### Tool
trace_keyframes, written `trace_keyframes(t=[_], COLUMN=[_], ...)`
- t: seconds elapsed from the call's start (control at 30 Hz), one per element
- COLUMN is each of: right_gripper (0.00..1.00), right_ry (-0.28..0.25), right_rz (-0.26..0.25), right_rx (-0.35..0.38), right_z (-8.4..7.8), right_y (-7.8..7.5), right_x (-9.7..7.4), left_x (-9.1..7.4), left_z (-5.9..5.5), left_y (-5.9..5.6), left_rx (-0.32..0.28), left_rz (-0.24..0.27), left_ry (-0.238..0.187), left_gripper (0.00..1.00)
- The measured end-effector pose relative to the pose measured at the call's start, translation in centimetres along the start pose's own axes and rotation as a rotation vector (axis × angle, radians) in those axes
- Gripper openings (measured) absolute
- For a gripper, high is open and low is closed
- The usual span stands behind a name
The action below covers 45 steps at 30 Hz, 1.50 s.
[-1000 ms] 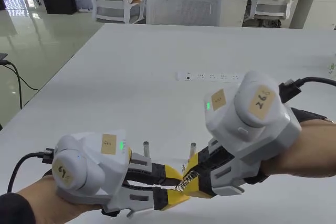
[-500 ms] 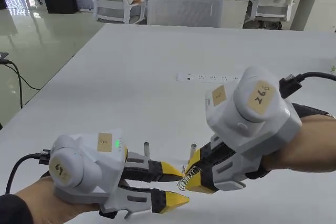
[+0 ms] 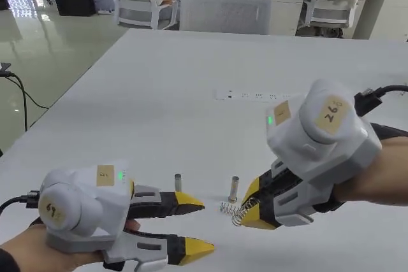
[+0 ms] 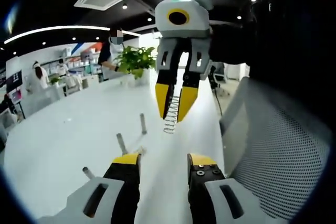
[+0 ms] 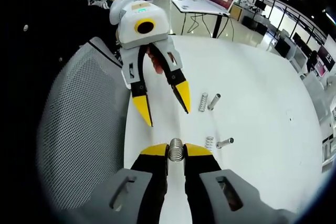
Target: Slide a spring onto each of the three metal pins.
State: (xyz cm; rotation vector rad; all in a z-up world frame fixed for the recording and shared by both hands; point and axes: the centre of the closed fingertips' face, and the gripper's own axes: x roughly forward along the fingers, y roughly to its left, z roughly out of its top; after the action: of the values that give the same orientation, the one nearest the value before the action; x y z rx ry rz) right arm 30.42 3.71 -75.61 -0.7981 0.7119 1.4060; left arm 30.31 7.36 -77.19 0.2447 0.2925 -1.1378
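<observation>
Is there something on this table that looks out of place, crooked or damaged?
Nothing looks damaged. One spring sits beside a pin, another spring beside a second pin, and neither is threaded on. The right tool grips a third spring.

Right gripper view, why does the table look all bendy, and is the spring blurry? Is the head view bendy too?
Right gripper view: the fisheye lens curves the table edge; the spring between the right gripper's tips looks fairly sharp. Head view: table edges run straight, with bright glare on the floor at far left.
</observation>
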Motion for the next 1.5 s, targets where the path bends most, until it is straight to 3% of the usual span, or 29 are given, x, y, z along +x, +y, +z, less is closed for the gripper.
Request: trace_keyframes(t=[0.5,0.7,1.0,1.33,1.5], right_gripper=[0.08,0.08,0.08,0.08,0.08], right_ry=[0.023,0.043,0.080,0.133,0.195], right_rz=[-0.039,-0.057,-0.101,-0.129,-0.144], right_rx=[0.039,0.051,0.067,0.083,0.082], right_z=[-1.5,-2.4,-3.8,-5.3,-6.6], right_y=[-1.8,-2.7,-4.9,-7.2,-8.4], right_x=[-1.2,-1.8,-3.3,-4.1,-3.9], left_x=[-2.7,-3.6,-4.0,-3.9,-4.1], left_z=[-2.9,-3.9,-4.1,-3.8,-4.0], left_y=[1.5,1.7,1.8,1.5,1.4], left_rx=[-0.099,-0.134,-0.159,-0.160,-0.162], left_rz=[0.131,0.175,0.219,0.228,0.230], left_ry=[-0.004,-0.004,-0.021,-0.033,-0.031], left_gripper=[0.51,0.54,0.60,0.63,0.63])
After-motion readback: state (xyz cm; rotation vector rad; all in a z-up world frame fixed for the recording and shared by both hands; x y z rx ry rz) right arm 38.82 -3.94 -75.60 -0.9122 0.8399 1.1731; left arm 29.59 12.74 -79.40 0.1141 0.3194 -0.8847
